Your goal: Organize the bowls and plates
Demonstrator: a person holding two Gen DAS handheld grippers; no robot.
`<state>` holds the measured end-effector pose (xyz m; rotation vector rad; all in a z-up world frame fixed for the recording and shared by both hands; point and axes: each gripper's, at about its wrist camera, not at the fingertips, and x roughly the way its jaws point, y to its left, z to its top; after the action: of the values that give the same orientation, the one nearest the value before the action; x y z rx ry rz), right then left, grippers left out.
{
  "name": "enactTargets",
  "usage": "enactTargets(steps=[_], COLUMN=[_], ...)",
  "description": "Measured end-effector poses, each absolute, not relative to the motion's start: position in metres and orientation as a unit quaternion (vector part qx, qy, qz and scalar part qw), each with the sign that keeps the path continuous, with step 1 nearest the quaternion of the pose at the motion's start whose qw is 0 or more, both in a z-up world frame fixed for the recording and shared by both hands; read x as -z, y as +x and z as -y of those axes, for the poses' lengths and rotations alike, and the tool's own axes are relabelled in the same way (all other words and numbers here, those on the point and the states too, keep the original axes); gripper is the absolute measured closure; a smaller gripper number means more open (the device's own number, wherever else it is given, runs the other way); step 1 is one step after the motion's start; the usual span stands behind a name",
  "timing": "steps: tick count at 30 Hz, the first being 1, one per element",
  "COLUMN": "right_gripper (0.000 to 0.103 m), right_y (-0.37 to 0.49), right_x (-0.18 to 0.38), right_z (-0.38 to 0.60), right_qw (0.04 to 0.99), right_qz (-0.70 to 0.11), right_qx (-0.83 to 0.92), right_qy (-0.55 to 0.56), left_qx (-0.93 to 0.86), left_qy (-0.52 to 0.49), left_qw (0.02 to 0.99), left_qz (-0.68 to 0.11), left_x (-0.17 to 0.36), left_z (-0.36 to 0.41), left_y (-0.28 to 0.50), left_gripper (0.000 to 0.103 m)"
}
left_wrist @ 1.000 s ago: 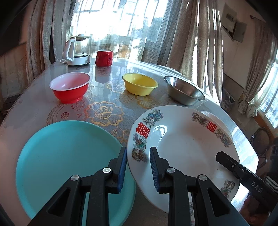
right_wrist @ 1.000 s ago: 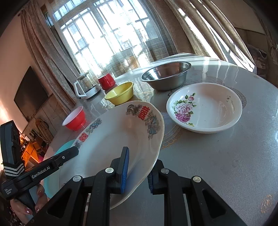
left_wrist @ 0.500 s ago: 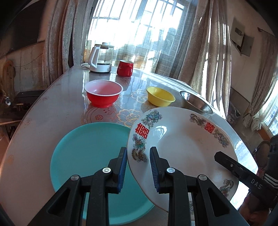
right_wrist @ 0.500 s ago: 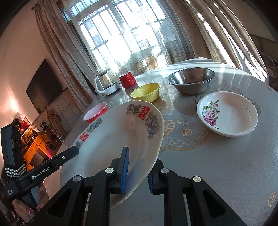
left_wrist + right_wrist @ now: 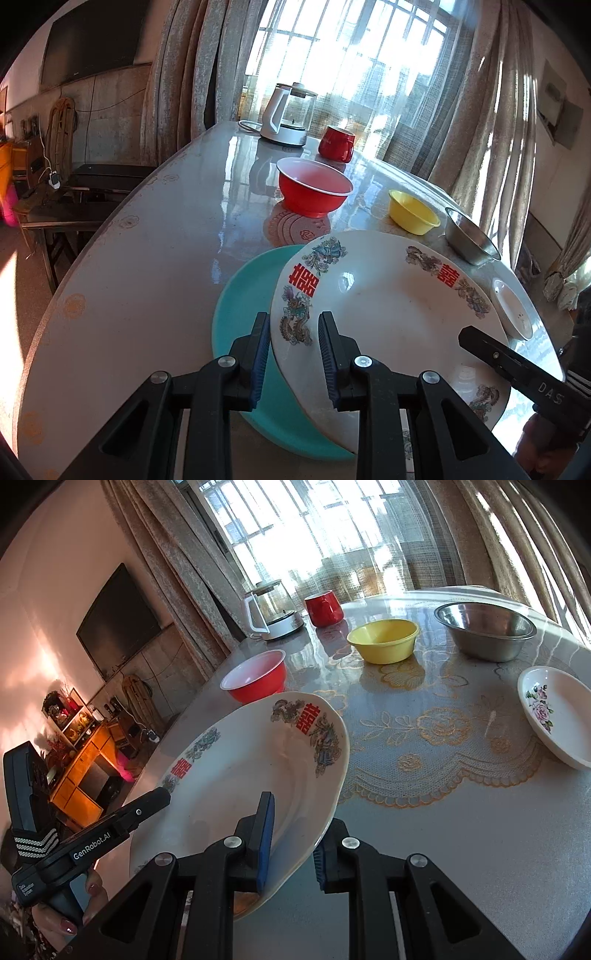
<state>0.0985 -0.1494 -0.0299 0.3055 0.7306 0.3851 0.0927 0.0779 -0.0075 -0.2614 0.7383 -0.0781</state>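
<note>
A large white plate [image 5: 388, 314] with red characters and dragon patterns hangs above the table, held at two sides. My left gripper [image 5: 293, 354] is shut on its left rim. My right gripper [image 5: 293, 845] is shut on the opposite rim of the same plate [image 5: 251, 775]. Under it lies a teal plate [image 5: 240, 314], its right part covered by the white plate. Further back stand a red bowl [image 5: 314, 188], a yellow bowl [image 5: 413, 212] and a steel bowl [image 5: 469, 236]. A small floral plate [image 5: 557, 712] lies at the right.
A glass kettle [image 5: 288, 114] and a red mug [image 5: 336, 144] stand at the table's far end by the curtained window. The round table [image 5: 147, 277] has a bare stretch on the left. A dark bench and an orange cabinet stand beyond the left edge.
Both grippers have carried the white plate to the left; it now overlaps the teal plate much more. The bowls and the floral plate have slid rightward in both views.
</note>
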Motion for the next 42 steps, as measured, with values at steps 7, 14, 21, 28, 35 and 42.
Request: enactTargets(steps=[7,14,21,28,35,42], right_gripper=[0.084,0.084,0.081,0.078,0.08,0.08], right_y=[0.121,0.129,0.13,0.123,0.115,0.114], right_x=[0.042,0.051,0.06,0.054,0.051,0.051], right_z=[0.128,0.119,0.126,0.133,0.133,0.141], right_qw=[0.889,0.884,0.874,0.879,0.891,0.889], right_qz=[-0.379,-0.389,-0.409,-0.4,-0.385,-0.378], right_qx=[-0.206,-0.211,-0.202,-0.196,-0.189,-0.189], right_qy=[0.156,0.149,0.164,0.169,0.151,0.176], left_qx=[0.006,-0.003,-0.026,-0.024,-0.025,-0.013], left_qy=[-0.132,-0.112,-0.061,-0.059,-0.051,-0.064], left_qw=[0.92,0.925,0.934,0.933,0.933,0.931], left_qz=[-0.369,-0.363,-0.351,-0.354,-0.356,-0.36], left_x=[0.015,0.018,0.021,0.021,0.023,0.023], left_z=[-0.098,-0.099,-0.085,-0.085,-0.077,-0.078], left_y=[0.097,0.096,0.093,0.093,0.093,0.087], left_gripper=[0.076,0.077,0.076,0.074,0.067,0.054])
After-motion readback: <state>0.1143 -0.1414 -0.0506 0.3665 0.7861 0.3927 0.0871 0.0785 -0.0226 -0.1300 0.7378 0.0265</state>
